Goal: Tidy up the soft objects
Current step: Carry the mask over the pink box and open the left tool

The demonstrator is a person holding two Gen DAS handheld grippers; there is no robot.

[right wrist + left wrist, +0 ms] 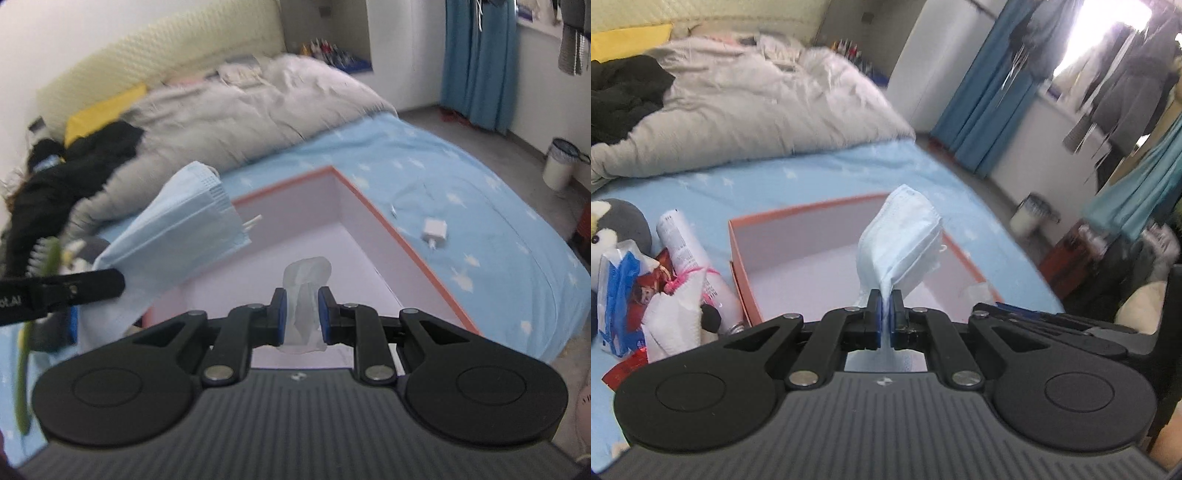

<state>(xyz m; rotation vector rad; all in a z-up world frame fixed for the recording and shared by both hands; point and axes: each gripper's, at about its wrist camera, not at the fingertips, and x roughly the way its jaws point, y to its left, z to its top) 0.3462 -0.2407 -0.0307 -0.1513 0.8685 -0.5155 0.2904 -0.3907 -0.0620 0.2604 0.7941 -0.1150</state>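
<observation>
My left gripper is shut on a stack of light blue face masks and holds it above the orange-rimmed box with a pale inside. The same masks and the left gripper's black arm show at the left of the right wrist view. My right gripper is shut on a crumpled white tissue over the same box. The box lies on the light blue bed sheet.
Left of the box lie a penguin plush, a white bottle, tissue packs and wrappers. A grey duvet and black clothes cover the far bed. A white charger lies right of the box. A white bin stands on the floor.
</observation>
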